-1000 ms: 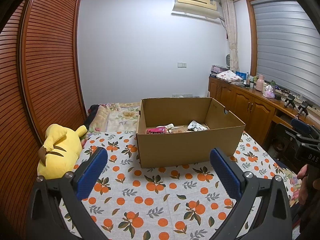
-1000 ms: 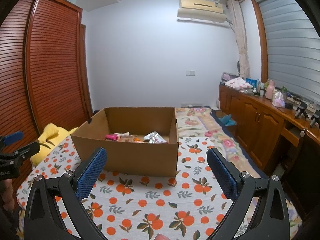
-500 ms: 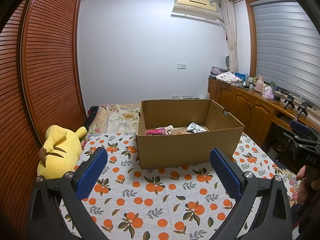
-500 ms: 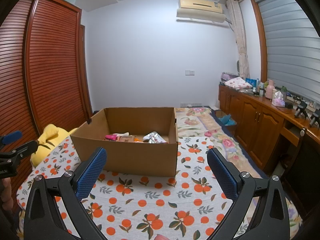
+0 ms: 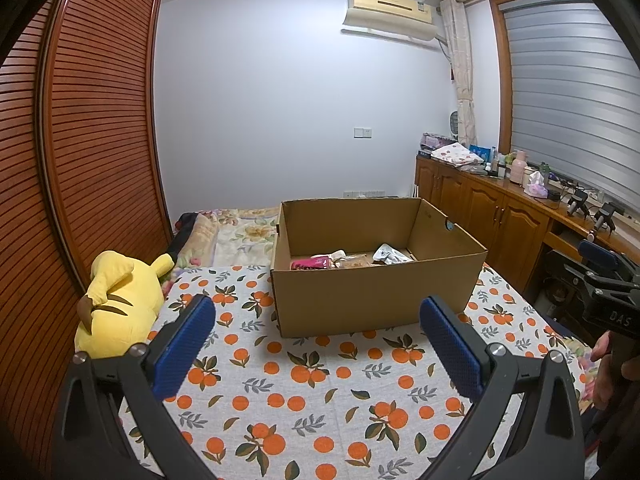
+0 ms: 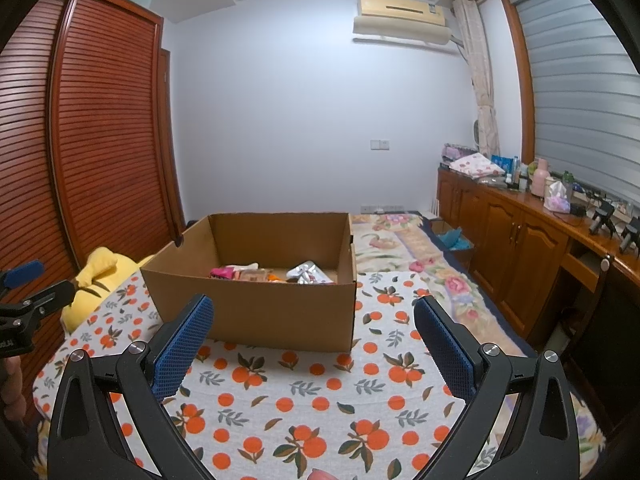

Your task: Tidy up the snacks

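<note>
An open cardboard box (image 5: 376, 300) stands on the orange-print cloth (image 5: 304, 392); it also shows in the right wrist view (image 6: 256, 312). Inside lie a pink snack pack (image 5: 310, 264), a silver foil pack (image 5: 390, 255) and other wrappers; in the right wrist view the pink pack (image 6: 224, 272) and the foil pack (image 6: 308, 273) show too. My left gripper (image 5: 318, 344) is open and empty, short of the box. My right gripper (image 6: 314, 344) is open and empty, also short of the box. Each gripper shows at the edge of the other's view.
A yellow plush toy (image 5: 120, 300) lies left of the box. A slatted wooden wardrobe (image 5: 80, 160) lines the left side. Wooden cabinets (image 6: 516, 248) with clutter on top run along the right wall. A floral blanket (image 6: 404, 240) lies behind the box.
Both grippers have drifted slightly; the box sits a touch further from them. Nothing was taken hold of or let go.
</note>
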{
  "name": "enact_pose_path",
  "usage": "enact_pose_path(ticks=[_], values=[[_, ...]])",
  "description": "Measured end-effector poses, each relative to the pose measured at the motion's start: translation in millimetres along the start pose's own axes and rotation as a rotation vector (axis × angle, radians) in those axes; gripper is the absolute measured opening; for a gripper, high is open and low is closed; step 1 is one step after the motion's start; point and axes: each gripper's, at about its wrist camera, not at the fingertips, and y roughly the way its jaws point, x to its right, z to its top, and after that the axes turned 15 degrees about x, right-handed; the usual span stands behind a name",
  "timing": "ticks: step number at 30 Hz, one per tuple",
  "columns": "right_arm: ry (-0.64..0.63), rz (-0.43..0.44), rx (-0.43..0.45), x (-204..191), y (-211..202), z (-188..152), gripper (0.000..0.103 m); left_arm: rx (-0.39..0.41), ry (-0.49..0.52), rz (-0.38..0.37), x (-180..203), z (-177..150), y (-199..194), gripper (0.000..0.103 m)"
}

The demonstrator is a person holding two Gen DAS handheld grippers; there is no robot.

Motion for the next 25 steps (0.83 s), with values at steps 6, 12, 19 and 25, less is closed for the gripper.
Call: enact_pose_path(ticks=[6, 12, 19, 25], values=[[0.001, 0.001, -0.001, 0.2, 0.1, 0.2, 0.102, -0.001, 0.0, 0.001, -0.3, 0.1, -0.2, 0.103], [0.002, 0.0, -0.002, 0.0, -0.3, -0.8, 0.102, -0.002, -0.001, -0.001, 0.3, -0.3, -0.5, 0.103], [0.002, -0.001, -0.001, 0.1, -0.5, -1.8, 0.102, -0.001, 0.0, 0.0, 1.0, -0.8, -0.8, 0.103], [0.002, -0.001, -0.001, 0.3, -0.5, -1.6, 0.102, -0.001, 0.001, 0.0, 0.8, -0.7, -0.7, 0.103]])
